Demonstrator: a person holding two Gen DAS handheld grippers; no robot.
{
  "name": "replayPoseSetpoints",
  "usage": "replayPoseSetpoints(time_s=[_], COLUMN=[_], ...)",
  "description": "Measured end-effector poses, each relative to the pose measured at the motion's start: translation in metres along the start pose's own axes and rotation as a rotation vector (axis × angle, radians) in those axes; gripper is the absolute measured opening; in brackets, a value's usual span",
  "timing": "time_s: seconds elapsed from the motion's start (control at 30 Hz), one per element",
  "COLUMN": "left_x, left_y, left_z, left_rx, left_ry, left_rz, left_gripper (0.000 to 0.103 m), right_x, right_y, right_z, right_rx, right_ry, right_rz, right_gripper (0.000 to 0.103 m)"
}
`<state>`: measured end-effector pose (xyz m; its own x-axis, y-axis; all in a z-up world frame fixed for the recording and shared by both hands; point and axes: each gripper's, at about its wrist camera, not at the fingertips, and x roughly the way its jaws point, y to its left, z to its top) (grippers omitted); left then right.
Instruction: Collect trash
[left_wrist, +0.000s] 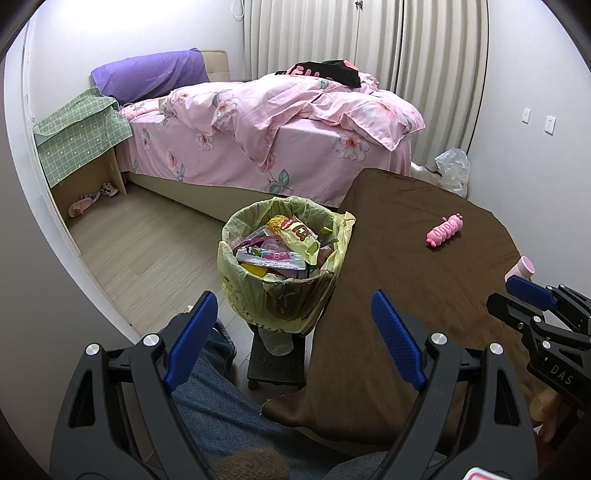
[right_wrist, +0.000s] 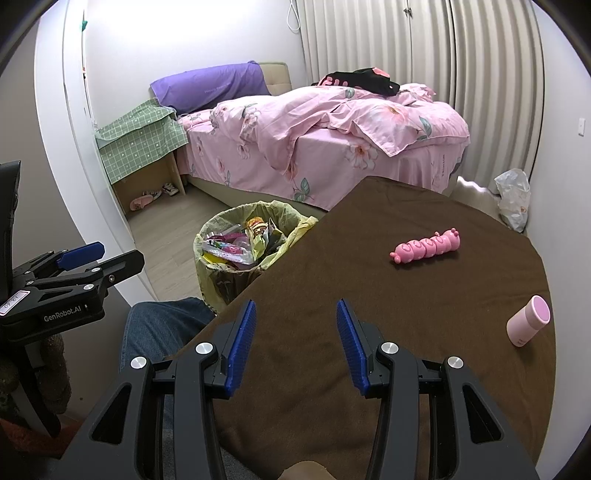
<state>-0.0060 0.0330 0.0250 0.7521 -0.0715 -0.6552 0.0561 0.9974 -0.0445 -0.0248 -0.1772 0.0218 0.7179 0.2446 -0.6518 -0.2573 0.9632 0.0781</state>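
Beside the brown-covered surface (right_wrist: 369, 258), at its left edge, stands the trash bin (left_wrist: 284, 295) on a small dark stool (left_wrist: 277, 363) on the wooden floor. It is lined with a yellow-green bag (left_wrist: 343, 236) whose rim folds over the top. Contents: crumpled snack wrappers (left_wrist: 299, 234), pink and clear plastic packaging, heaped close to the rim.

Left hand-held gripper (left_wrist: 291, 339): jaws wide, nothing between the pads, hovering over the gap between a denim-clad knee (left_wrist: 221, 406) and the surface edge, pointing toward the bin. Right hand-held gripper (right_wrist: 295, 339): jaws also well apart, empty, over the brown cloth.

On the surface: a pink segmented caterpillar-like toy (right_wrist: 424, 249) and, near the right edge, a pink cylindrical cup (right_wrist: 528, 321) lying tilted. Whether either counts as trash cannot be told.

Handling judgement: wrappers are light, thin and crinkly; likely to slip or spring open, so pinch a folded edge firmly. The bag liner is soft film and stretches; gather the overhanging rim, not the side wall. The full bin on its narrow stool may tip if pushed sideways. The toy looks like rigid plastic; grip across a middle segment.
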Motion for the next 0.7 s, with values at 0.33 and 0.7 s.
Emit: replayPoseSetpoints(time_s=[0.33, 0.7], left_x=[0.0007, -0.0001], left_y=[0.0014, 0.0019], left_z=[0.0006, -0.0018], left_rx=[0.001, -0.008], left_ry=[0.000, -0.002], left_rz=[-0.002, 0.005], left_gripper=[0.081, 0.081], right_x=[-0.0003, 0.0000], right_y=[0.0004, 0.0009], right_z=[0.0001, -0.0001], right_rx=[0.000, 0.000], right_ry=[0.000, 0.000], right_rz=[0.001, 0.002], right_gripper=[0.043, 0.043])
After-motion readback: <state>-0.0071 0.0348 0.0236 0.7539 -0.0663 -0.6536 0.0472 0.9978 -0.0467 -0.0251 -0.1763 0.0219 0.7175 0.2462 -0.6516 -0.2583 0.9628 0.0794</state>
